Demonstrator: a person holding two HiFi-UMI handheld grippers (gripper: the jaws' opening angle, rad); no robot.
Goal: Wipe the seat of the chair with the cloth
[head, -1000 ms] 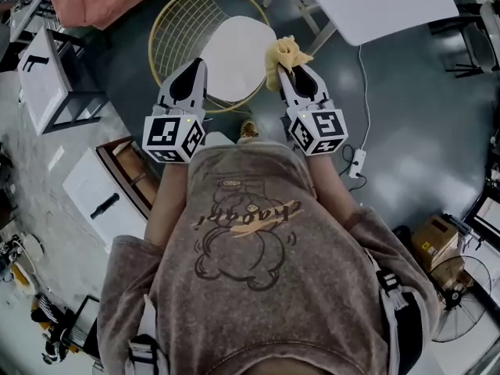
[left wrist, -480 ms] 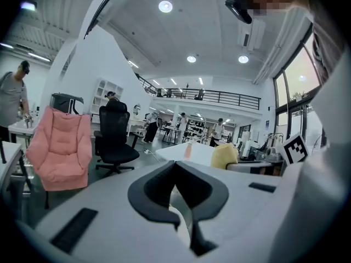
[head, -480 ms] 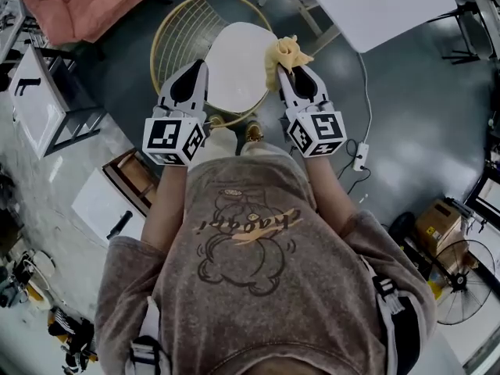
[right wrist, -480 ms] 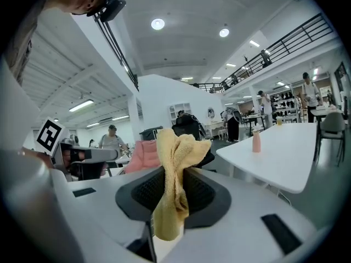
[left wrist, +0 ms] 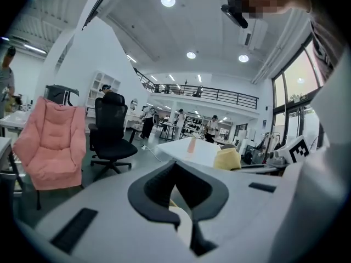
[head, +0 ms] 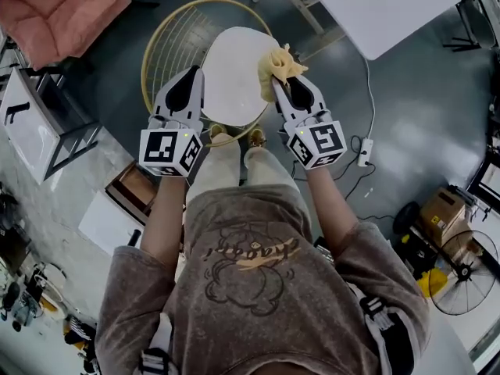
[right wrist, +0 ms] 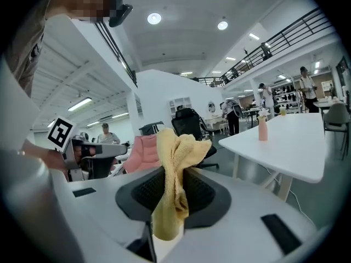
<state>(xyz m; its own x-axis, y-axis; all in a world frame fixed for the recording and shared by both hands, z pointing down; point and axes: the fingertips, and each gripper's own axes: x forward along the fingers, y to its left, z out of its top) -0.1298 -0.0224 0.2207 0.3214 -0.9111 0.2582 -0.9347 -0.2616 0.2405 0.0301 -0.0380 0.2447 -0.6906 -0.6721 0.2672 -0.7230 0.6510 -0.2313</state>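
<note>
The chair has a round white seat (head: 230,73) inside a gold wire frame (head: 168,41), right below me in the head view. A yellow cloth (head: 276,65) (right wrist: 173,179) is pinched in my right gripper (head: 287,84), whose jaws are shut on it; the cloth hangs over the seat's right edge. Whether it touches the seat I cannot tell. My left gripper (head: 186,84) is held at the seat's left edge with its jaws shut and nothing between them. In the left gripper view the cloth (left wrist: 227,159) shows at the right, beyond the left gripper (left wrist: 184,215).
A white table (head: 375,6) stands at the upper right, with a cable and power strip (head: 363,151) on the floor beside it. A pink armchair (head: 58,10) is at the upper left, white cabinets (head: 35,123) along the left, a fan (head: 465,272) at the lower right.
The chair has come nearer under both grippers as I stepped forward. The cloth now overlaps the seat's right edge; the left gripper sits closer to the seat's left edge.
</note>
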